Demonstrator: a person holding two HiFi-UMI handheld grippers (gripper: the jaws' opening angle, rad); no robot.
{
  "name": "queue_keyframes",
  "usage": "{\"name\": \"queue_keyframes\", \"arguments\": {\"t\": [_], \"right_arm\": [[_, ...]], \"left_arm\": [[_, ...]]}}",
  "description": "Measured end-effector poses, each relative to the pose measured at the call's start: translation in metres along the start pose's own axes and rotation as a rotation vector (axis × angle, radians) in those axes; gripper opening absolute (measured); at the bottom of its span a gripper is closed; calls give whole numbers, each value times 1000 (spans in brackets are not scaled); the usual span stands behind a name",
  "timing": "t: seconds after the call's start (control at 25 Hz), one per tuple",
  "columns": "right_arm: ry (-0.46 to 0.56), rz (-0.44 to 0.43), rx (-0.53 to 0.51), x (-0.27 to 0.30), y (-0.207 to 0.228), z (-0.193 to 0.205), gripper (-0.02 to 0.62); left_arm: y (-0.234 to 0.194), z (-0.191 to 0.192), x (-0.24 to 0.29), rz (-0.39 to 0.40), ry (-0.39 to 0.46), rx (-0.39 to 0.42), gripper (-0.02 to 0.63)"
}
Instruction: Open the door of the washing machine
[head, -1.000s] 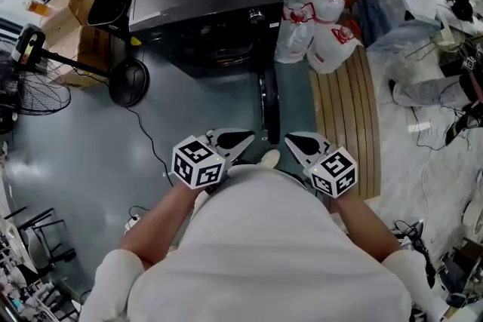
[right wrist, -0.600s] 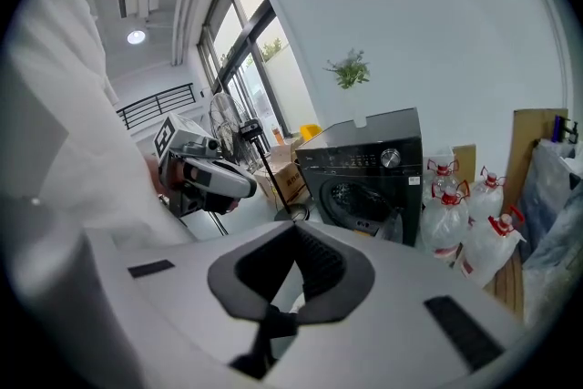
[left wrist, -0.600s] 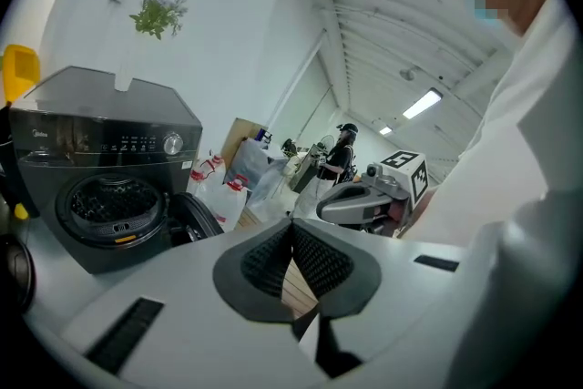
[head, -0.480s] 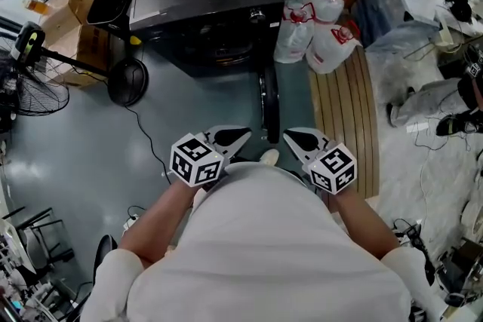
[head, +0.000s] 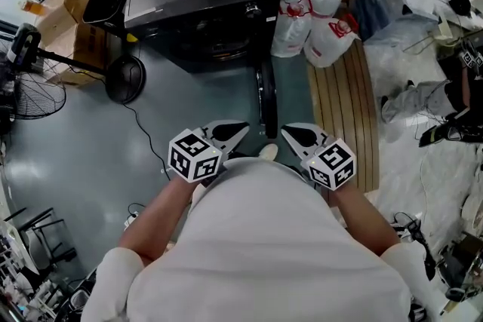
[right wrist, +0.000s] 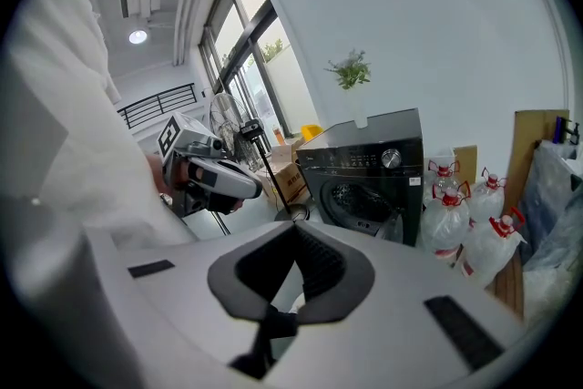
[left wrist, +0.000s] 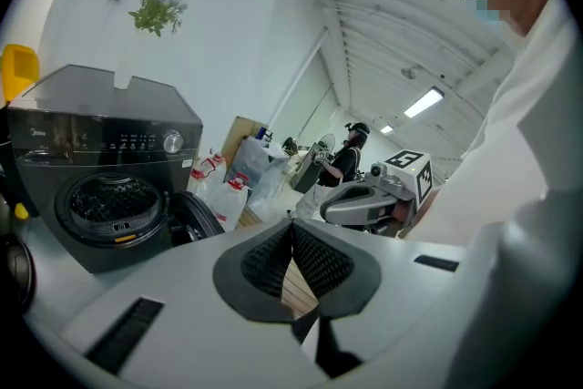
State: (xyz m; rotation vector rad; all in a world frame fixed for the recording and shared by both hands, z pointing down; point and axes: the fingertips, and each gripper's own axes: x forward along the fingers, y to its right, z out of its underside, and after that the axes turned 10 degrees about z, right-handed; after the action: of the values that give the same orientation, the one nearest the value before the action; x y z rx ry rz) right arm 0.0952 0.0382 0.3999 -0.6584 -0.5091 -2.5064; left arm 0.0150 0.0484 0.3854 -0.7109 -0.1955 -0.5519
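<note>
Both closed, left gripper [head: 240,130] and right gripper [head: 287,131] hover before the open door [head: 263,98].

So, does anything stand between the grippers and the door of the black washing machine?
Nothing visible does. The round dark door already hangs open, its edge reaching toward the left gripper and right gripper over grey floor.
</note>
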Motion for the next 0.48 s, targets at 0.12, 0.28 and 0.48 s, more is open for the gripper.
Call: {"name": "queue_keyframes", "arguments": {"t": [0.12,0.28,0.48], "right_arm": [[-4,-1,2,1,2,1,8],[-5,0,6,1,4,2,8],[0,-4,1,4,7,-1,8]], "left_arm": [[-3,0,1,-5,0,-5,17],[-6,-2,2,-11,-2,-5,17],[-10,-7,3,-21,-1,4,17]]}}
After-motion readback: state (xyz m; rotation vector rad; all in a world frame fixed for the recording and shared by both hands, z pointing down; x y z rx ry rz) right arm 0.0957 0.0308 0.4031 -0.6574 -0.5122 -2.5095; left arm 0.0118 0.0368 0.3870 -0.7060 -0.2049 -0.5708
